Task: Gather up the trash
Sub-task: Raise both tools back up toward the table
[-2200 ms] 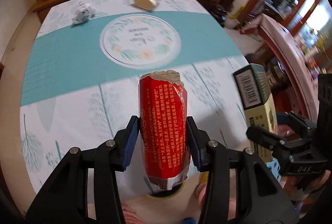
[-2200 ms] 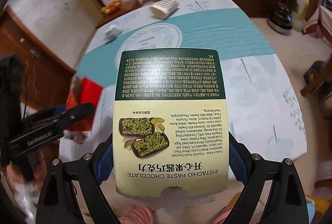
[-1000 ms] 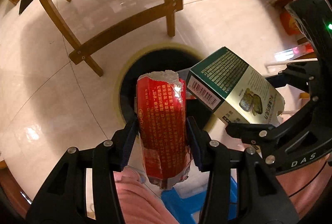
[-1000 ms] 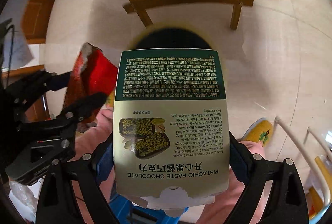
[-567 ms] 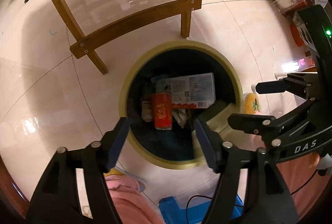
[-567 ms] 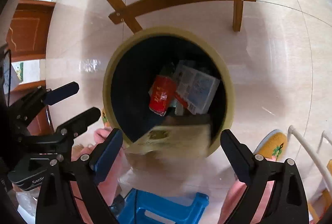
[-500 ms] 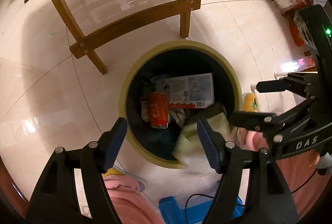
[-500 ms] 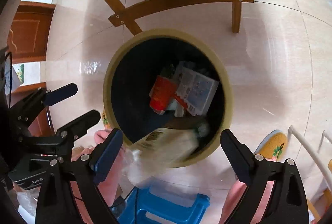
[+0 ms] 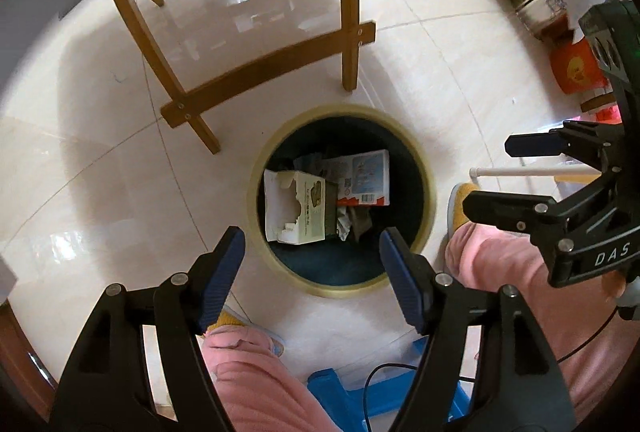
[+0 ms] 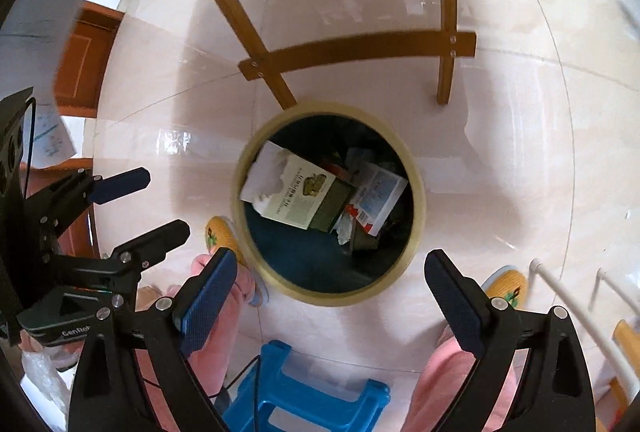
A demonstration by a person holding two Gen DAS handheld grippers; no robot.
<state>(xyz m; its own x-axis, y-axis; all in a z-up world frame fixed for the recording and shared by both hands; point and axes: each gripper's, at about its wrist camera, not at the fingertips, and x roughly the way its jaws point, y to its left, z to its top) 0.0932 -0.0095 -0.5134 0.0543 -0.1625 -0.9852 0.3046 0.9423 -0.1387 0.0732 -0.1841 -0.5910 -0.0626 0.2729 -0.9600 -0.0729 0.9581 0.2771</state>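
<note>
Bin (image 9: pixel 256 192) sat on the pale tile floor (image 9: pixel 100 172) just in front of the wooden chair legs (image 9: pixel 348 12), seen straight down from both wrist views. Left gripper (image 9: pixel 312 252) hung over it with jaws wide and nothing between the blue pads; its jaws had just been opening. Right gripper (image 10: pixel 332 280) was also spread wide and empty above the bin's near rim. Pistachio chocolate box (image 10: pixel 304 192) lay inside the bin on top of the heap, torn white end toward the left wall, dark green end toward the middle. White and blue carton (image 9: pixel 362 176) lay beside it, partly under it. Crumpled scraps (image 9: pixel 352 224) showed below those. Red wrapper was not clearly visible in the left view; only a thin red edge (image 10: pixel 336 168) peeked out past the box in the right view, could not tell if that was it. Person's pink trouser legs (image 9: pixel 256 372), yellow slippers (image 10: pixel 220 232) and a blue stool (image 10: pixel 304 392) were at the bottom. Judged progress: this drop looked done, both tools free. Whether more trash remained elsewhere could not be told, since no table surface was in view; likely next step would be going back for anything left.
</note>
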